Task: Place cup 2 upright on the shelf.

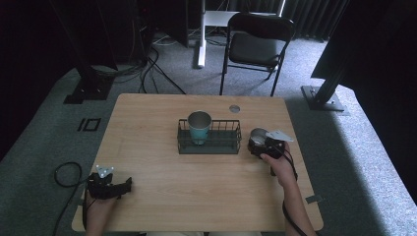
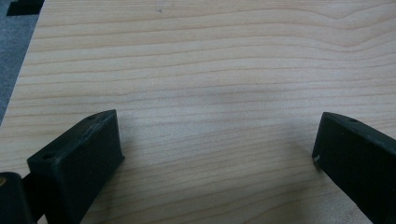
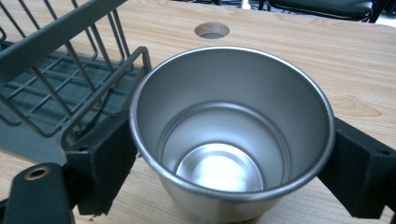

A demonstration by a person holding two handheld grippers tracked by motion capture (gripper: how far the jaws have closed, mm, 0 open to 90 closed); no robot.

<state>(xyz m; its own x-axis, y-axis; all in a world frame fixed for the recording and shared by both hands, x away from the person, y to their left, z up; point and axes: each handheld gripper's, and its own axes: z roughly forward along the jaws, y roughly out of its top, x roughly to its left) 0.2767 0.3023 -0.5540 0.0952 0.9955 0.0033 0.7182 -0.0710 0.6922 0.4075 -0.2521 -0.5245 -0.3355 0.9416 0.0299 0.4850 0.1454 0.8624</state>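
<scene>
On the tabletop (image 1: 147,162) a wire basket (image 1: 222,145) holds one upright teal cup (image 1: 199,129), while just right of it the right tongs (image 3: 231,158) pinch an empty steel cup (image 3: 232,135), and the left tongs (image 2: 215,154) rest spread, empty.

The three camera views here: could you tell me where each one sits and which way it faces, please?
High view: above the person's side, looking forward and down on the table; forearms and both grippers show.
Left gripper view: rides the left gripper, facing bare tabletop between open jaws.
Right gripper view: rides the right gripper, its jaws against a steel cup.
High and right gripper views share the wire basket and cup.
</scene>
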